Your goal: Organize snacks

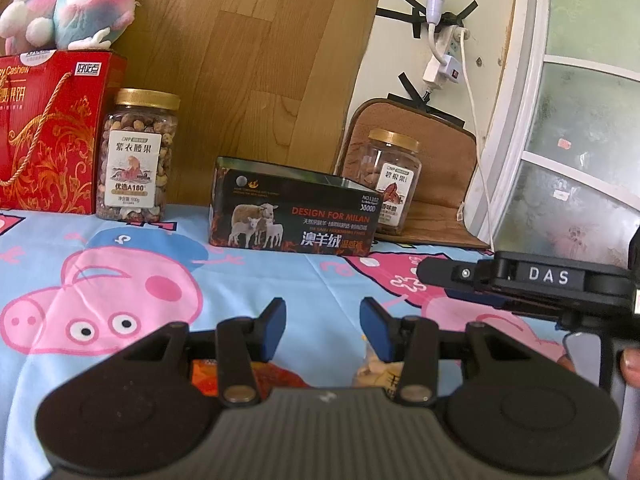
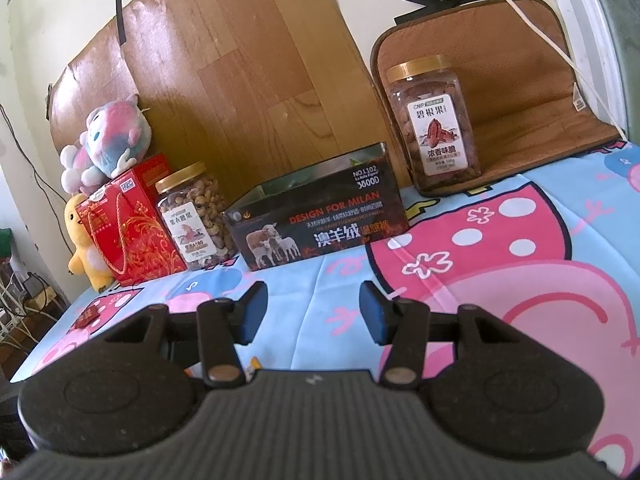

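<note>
Snacks line the back of the table as we look along both grippers. Our left gripper (image 1: 323, 326) hovers low over the cartoon-pig tablecloth (image 1: 120, 264), its blue pads (image 1: 276, 330) spread apart with nothing between them. Just beneath it we catch two snack packets: an orange packet (image 1: 280, 376) under the left finger and a pale packet (image 1: 374, 372) under the right one, both mostly hidden by the gripper body.

Over on the right side of that view, our right gripper (image 1: 520, 280) comes in sideways, marked DAS, well above the cloth. From its own camera, the right gripper (image 2: 314, 312) also stands wide, pads (image 2: 254, 312) empty, pointing at the open black tin (image 2: 320, 216) with the sheep picture. That tin sits at the middle of the back row, its lid off and the inside wall showing.

To the left of the tin stands the cashew jar (image 2: 196, 220) with a gold lid, touching or just beside the red gift box (image 2: 132, 220). A pastel plush toy (image 2: 108, 144) rests on top of the box, and a yellow plush duck (image 2: 86, 240) leans beside it. To the right of the tin, the pecan jar (image 2: 436, 124) stands upright on a brown cushion (image 2: 532, 80) propped against the wall. We also spot a small red packet (image 2: 88, 316) lying alone on the cloth at the far left, and a sliver of wrapper (image 2: 252, 364) peeking under the right gripper.
</note>
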A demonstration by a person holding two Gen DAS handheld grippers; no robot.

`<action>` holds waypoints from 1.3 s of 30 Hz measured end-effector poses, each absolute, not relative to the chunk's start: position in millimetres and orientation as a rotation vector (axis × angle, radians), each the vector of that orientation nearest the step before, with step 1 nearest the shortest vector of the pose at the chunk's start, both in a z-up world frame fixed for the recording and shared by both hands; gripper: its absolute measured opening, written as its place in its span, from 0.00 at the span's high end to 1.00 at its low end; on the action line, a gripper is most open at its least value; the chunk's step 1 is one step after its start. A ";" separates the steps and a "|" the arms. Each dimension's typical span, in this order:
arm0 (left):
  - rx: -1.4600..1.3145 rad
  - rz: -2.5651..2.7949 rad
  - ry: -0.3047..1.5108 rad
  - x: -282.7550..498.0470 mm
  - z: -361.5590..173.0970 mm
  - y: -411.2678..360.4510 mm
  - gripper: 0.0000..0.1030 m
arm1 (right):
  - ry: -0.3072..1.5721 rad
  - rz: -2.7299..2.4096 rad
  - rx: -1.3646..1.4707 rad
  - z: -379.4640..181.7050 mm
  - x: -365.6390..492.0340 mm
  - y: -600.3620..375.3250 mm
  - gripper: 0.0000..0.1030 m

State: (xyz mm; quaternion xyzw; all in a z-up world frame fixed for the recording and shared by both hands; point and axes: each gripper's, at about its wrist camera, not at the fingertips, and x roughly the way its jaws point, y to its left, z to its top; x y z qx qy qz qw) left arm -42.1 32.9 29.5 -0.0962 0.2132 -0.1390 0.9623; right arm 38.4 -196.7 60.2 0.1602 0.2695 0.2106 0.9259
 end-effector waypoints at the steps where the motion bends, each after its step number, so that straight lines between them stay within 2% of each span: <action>1: -0.200 -0.282 0.433 -42.0 29.4 33.5 0.59 | 0.554 0.432 0.329 59.9 38.6 -196.6 0.48; 39: -0.222 -0.294 0.438 -40.8 30.9 37.8 0.59 | 0.547 0.459 0.334 61.4 35.8 -197.0 0.48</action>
